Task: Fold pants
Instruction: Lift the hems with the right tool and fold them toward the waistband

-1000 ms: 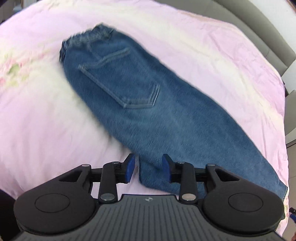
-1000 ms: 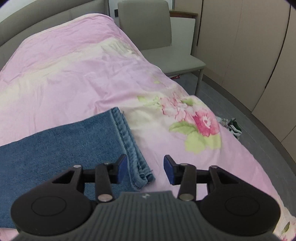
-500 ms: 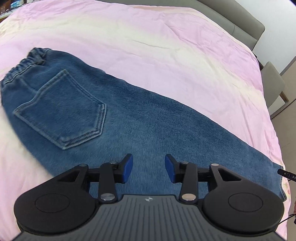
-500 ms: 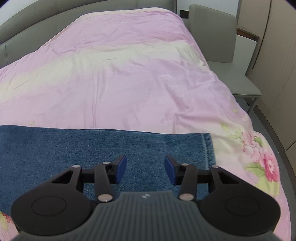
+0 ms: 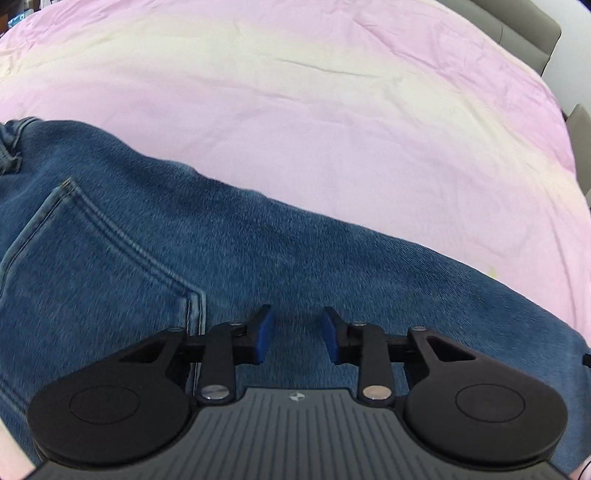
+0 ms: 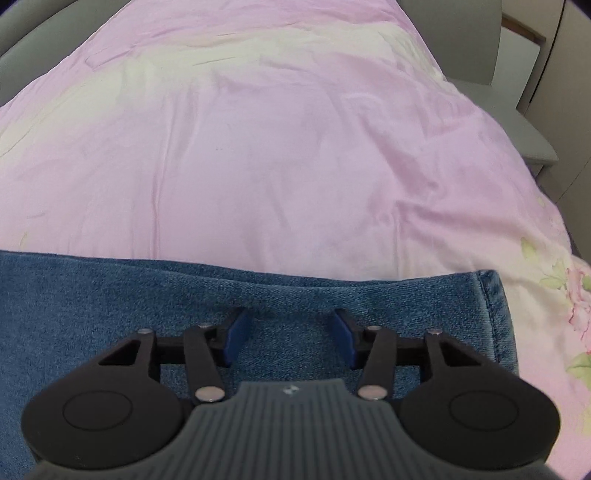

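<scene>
The pants (image 5: 258,266), a pair of blue denim jeans, are lying flat on the pink bedspread (image 5: 332,110), stretched lengthwise across it. In the left wrist view the seat end is showing, with the stitched back pocket (image 5: 92,280) facing up and part of the waistband (image 5: 11,144) reaching the left edge of the frame. In the right wrist view the leg end is showing, with the hem (image 6: 495,314) lying just beside a floral print on the bedspread (image 6: 258,147). The left gripper (image 5: 297,338) is pointing steeply down over the denim just right of the pocket corner; its jaws are partly apart and closing, with no fold of cloth gathered between the blue pads (image 5: 264,338). The right gripper (image 6: 291,339) is pointing down over the leg (image 6: 92,295) close to the hem; its jaws are somewhat wider and opening, and nothing is being gripped between them. Whether either set of fingertips is touching the fabric cannot be determined. A grey upholstered headboard (image 5: 517,26) is bordering the far side of the bed, and a grey chair (image 6: 532,140) is standing beside it.
</scene>
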`<state>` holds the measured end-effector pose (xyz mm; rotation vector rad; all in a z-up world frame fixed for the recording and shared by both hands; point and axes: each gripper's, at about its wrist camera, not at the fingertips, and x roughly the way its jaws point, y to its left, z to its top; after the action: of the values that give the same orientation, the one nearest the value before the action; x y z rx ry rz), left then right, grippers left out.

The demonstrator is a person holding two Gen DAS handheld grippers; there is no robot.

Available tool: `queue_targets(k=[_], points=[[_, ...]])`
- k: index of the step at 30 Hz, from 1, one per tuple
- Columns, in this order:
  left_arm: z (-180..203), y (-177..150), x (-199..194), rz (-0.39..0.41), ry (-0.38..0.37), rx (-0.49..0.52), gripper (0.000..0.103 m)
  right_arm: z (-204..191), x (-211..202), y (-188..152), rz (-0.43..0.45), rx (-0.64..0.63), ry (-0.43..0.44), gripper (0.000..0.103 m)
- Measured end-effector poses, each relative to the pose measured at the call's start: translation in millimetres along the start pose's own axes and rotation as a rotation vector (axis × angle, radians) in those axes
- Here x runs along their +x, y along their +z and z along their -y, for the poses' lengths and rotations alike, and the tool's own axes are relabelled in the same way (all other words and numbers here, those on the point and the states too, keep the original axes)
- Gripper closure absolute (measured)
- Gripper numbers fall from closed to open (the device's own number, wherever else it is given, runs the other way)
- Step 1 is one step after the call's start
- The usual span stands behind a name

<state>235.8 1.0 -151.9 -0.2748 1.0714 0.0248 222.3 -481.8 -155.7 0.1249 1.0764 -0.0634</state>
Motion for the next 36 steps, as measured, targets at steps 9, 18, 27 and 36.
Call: queue_targets(k=[9, 18, 27, 36], points=[[9, 13, 8, 0.010, 0.063, 0.005, 0.067, 4, 9, 10, 0.058, 0.061, 0.006, 0.058], [67, -25, -48, 0.048, -0.047, 0.176, 0.067, 52, -56, 19, 0.061, 0.142, 0.080, 0.067], [174, -62, -67, -0.026, -0.313, 0.432, 0.067, 125, -120, -56, 0.056, 0.274, 0.099, 0.067], [256, -110, -57, -0.148, -0.461, 0.592, 0.067, 185, -120, -129, 0.078, 0.534, 0.228, 0.062]])
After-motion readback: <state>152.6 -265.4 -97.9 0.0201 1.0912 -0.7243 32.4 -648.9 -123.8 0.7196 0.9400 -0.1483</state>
